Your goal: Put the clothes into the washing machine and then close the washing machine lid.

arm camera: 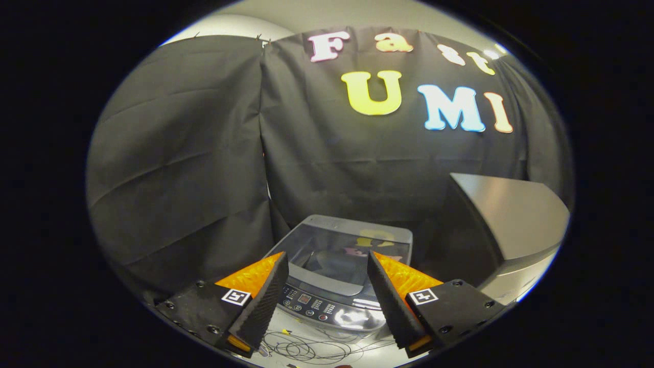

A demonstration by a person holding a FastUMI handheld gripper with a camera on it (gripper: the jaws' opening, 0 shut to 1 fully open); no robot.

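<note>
The gripper [327, 266] is wide open and holds nothing. The washing machine [341, 278] stands just ahead of it, seen between the two fingers, with its glass lid [352, 245] lying closed. Thin cables [301, 350] lie below the fingers.

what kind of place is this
Likely a staged recording booth, not a home laundry room: black cloth walls hang behind a small top-loading washing machine, loose cables lie before it, and the open gripper holds nothing.

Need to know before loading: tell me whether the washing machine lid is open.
No, the washing machine lid lies flat and closed, beyond the open, empty hand-held gripper.
</note>
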